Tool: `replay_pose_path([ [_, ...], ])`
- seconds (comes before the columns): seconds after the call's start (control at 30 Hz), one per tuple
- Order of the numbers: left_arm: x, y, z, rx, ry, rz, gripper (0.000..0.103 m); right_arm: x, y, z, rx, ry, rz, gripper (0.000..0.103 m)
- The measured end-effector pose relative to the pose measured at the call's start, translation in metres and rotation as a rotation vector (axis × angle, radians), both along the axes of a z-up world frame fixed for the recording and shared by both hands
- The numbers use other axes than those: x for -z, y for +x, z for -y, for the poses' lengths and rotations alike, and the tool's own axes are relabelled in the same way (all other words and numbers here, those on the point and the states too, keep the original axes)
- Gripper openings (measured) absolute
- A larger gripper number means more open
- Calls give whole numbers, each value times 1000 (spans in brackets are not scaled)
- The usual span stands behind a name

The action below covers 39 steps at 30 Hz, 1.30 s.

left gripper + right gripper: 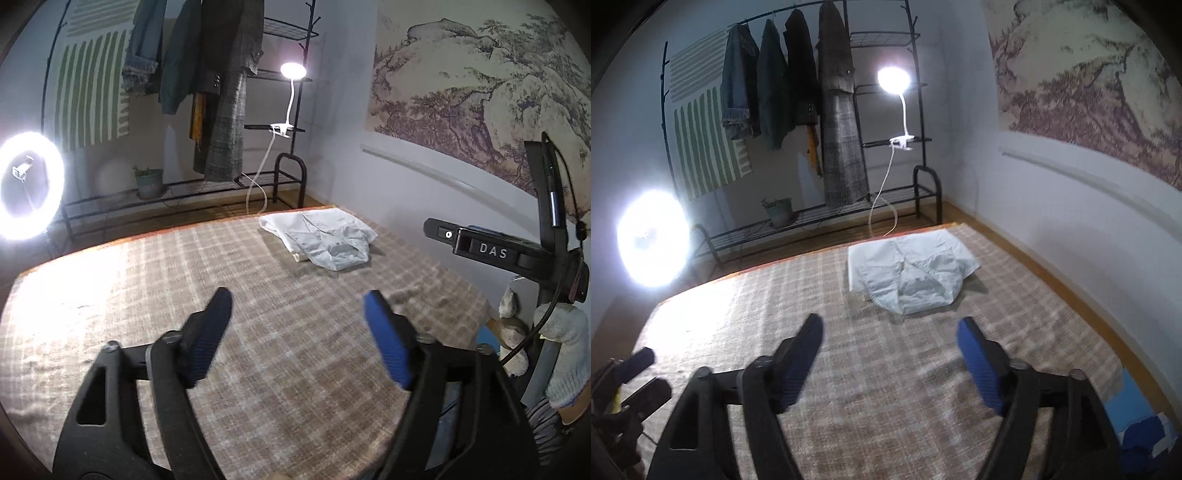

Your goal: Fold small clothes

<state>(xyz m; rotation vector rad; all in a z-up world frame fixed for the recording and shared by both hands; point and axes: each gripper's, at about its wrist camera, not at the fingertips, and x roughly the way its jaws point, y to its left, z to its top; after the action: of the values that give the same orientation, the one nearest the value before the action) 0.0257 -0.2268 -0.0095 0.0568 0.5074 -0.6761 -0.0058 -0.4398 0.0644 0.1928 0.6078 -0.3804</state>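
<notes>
Left tool [297, 306] and right tool [890, 332] gape empty above plaid woven mat [886, 387]; crumpled white garment [912, 275] beyond.

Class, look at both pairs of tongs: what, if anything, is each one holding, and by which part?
Nothing is held. The left tongs and the right tongs both stand open over the checked cloth, short of the white garment.

The left gripper [297, 314] hangs over the plaid-covered table [147, 295], its blue-padded jaws spread wide with nothing between them. A crumpled white garment [325, 240] lies at one o'clock, well apart, near the table's far edge. At three o'clock a gloved hand [565, 354] grips a black device marked DAS [491, 251]. A ring light [31, 186] glares at nine o'clock.
</notes>
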Motion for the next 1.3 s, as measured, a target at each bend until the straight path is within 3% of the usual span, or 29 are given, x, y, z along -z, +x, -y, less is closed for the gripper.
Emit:
replay_pose_path([
  [0.33,1,5,0,-39,27,26,88,-5,5,-8,22,-33,35,102],
  [0.67,-1,-2,3,-70,47,71,101,-6,1,-6,52,-40,55,103],
  [1.3,-1,0,-2,-92,61,69,102,-6,2,-9,65,-72,61,103],
])
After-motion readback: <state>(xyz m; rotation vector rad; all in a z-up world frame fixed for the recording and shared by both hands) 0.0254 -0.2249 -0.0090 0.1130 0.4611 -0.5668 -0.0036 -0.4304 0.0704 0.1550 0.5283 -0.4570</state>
